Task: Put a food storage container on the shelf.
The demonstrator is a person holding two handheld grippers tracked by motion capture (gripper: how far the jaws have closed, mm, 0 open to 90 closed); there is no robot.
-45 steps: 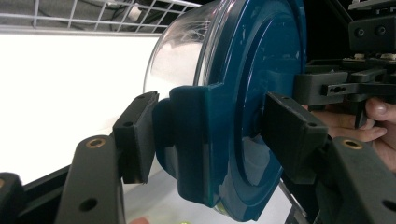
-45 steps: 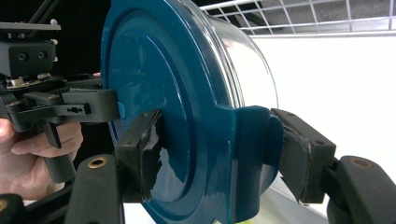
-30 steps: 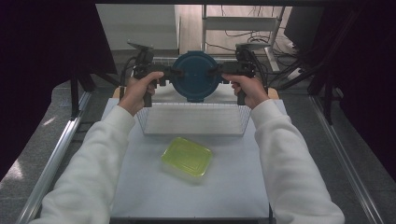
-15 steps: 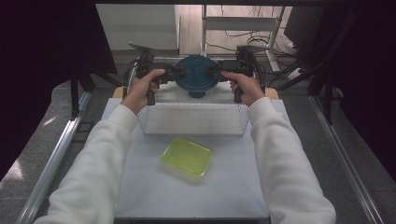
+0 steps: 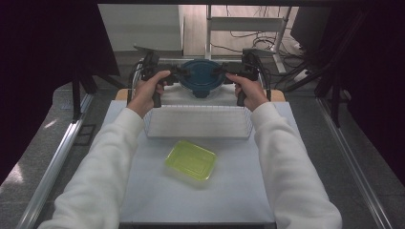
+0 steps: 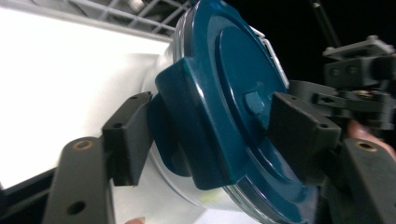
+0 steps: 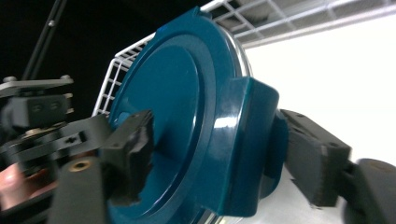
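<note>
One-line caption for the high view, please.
Both grippers, left gripper and right gripper, flank a round dark-blue lidded container above a white wire basket.

A: Any lettering to read on the blue lid (image 6: 233, 93)?

B: None. Plain glossy plastic, just a small raised nub near the middle, no brand, no number.

A: On the black pads (image 7: 133, 154) or the gripper bodies?

B: Nothing legible. Only screw holes and bare dark surfaces.

A: On the green container (image 5: 191, 160) or the white wire basket (image 5: 198, 121)?

B: No label, no print, no sticker to make out from the high view.

A: Signs in the background?

B: Too dark and too small to tell; no readable text anywhere, 0 marks in all 3 views.
</note>
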